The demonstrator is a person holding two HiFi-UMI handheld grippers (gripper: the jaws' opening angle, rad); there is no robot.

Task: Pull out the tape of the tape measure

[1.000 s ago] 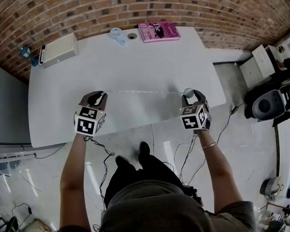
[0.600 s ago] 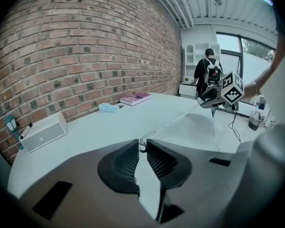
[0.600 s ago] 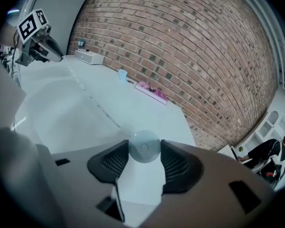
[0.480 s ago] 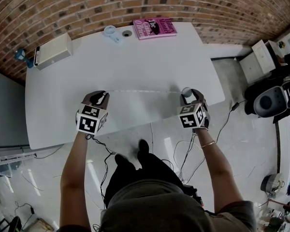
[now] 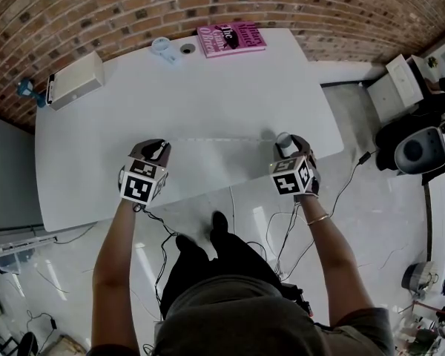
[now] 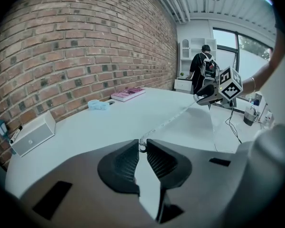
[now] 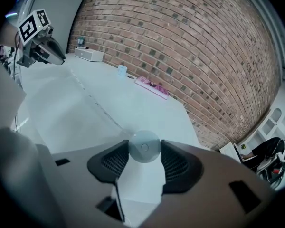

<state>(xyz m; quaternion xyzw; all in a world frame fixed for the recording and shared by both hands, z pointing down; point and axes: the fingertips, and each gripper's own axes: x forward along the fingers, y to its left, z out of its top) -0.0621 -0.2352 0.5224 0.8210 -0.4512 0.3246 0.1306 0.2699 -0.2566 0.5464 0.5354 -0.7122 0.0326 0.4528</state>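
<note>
A thin white tape (image 5: 219, 140) stretches above the white table (image 5: 208, 87) between my two grippers. My left gripper (image 5: 159, 150) is shut on the tape's end tab (image 6: 141, 146), which sits pinched between its dark pads. In the left gripper view the tape (image 6: 168, 121) runs away to the right gripper (image 6: 205, 97). My right gripper (image 5: 286, 145) is shut on the round pale grey tape measure case (image 7: 144, 147), its pads pressing both sides. In the right gripper view the tape (image 7: 92, 104) leads back toward the left gripper (image 7: 57, 57). Both grippers hang near the table's front edge.
At the table's far edge lie a pink book (image 5: 231, 38), a small pale blue object (image 5: 162, 47) and a round dark-centred thing (image 5: 188, 49). A white box (image 5: 74, 80) sits at the far left. Cables (image 5: 282, 236) trail on the floor. A person stands far off (image 6: 203, 70).
Both grippers have kept their grips. The left one has shifted a little rightward and down in the head view; the tape stays pulled out between them.
</note>
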